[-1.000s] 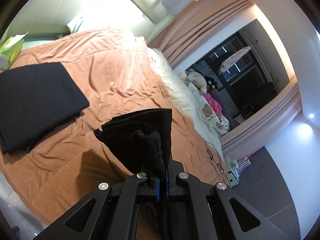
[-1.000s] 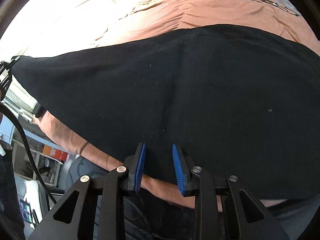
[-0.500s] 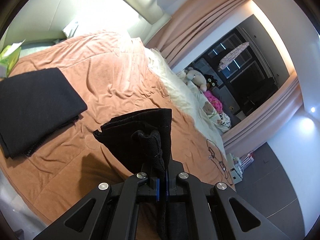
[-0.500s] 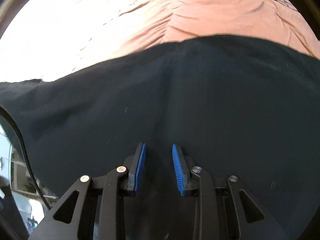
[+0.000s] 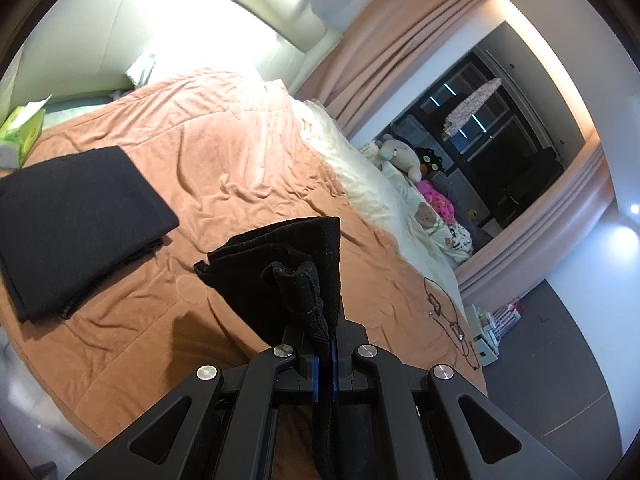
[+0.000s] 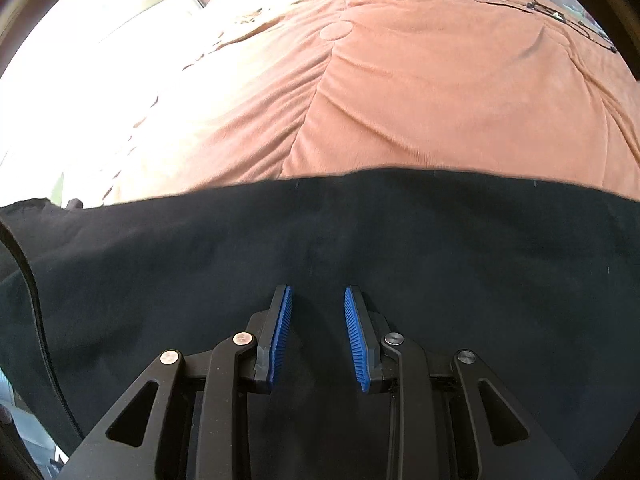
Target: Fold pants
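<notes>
Wide bed (image 5: 248, 168) under a rust-orange blanket (image 6: 420, 92), wrinkled, reaching to the near edge in both views; cream sheet (image 5: 372, 188) bare along the bed's far side, with stuffed toys (image 5: 404, 154) piled at that edge against the dark window; pink curtains (image 5: 380, 48) behind.

Black pants (image 6: 320, 232) spread flat across the blanket's near edge in the right wrist view, far hem straight from side to side; in the left wrist view, a bunched end of black pants (image 5: 288, 268) lifted clear of the blanket; cannot tell whether same garment.

Folded black garment (image 5: 76, 220) flat near the bed's left edge, well apart from the lifted bunch; green box (image 5: 22, 130) just beyond it at the left corner; thin black cable (image 5: 444, 312) looped near the bed's right edge.

Left gripper (image 5: 325, 368) with blue pads pressed together, pinching the bunched black cloth; right gripper (image 6: 318, 340) low over the flat pants, blue pads (image 6: 280, 340) spread apart, nothing caught between.
</notes>
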